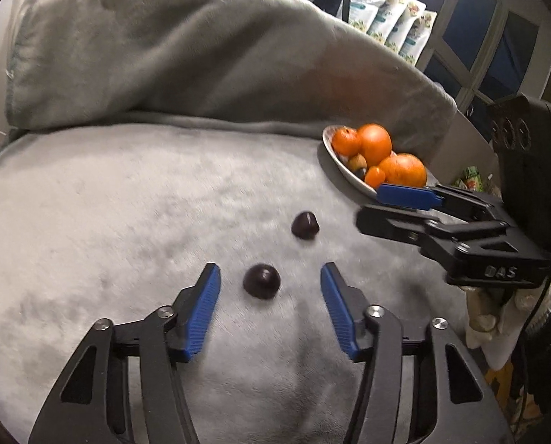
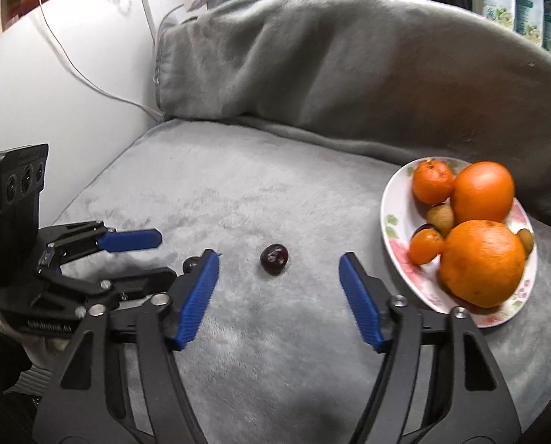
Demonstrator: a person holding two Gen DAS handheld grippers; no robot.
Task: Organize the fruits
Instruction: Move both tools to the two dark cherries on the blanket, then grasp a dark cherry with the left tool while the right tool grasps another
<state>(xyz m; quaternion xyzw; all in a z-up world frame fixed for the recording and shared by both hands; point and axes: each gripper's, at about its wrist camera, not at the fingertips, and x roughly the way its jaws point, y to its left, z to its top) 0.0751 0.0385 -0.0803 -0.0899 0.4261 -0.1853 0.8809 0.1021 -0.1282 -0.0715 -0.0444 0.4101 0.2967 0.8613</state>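
Note:
Two small dark round fruits lie on the grey plush seat. One dark fruit [image 1: 261, 280] sits between the tips of my left gripper [image 1: 269, 272], which is open with a gap on each side. The other dark fruit [image 2: 273, 258] [image 1: 305, 224] lies level with the tips of my right gripper [image 2: 278, 257], open and clear of it. A flowered white plate [image 2: 390, 229] [image 1: 329, 148] at the right holds oranges [image 2: 482, 262] [image 1: 403, 170], a few small orange fruits and brown nuts. Each view shows the other gripper: right gripper [image 1: 370, 205], left gripper [image 2: 166, 257].
A grey blanket-covered backrest [image 2: 331, 66] rises behind the seat. A white wall with a hanging cable [image 2: 90, 77] borders the left side. Printed packages [image 1: 393, 22] and a window [image 1: 497, 37] stand behind the plate at the back right. A gloved hand [image 2: 42, 347] holds the left gripper.

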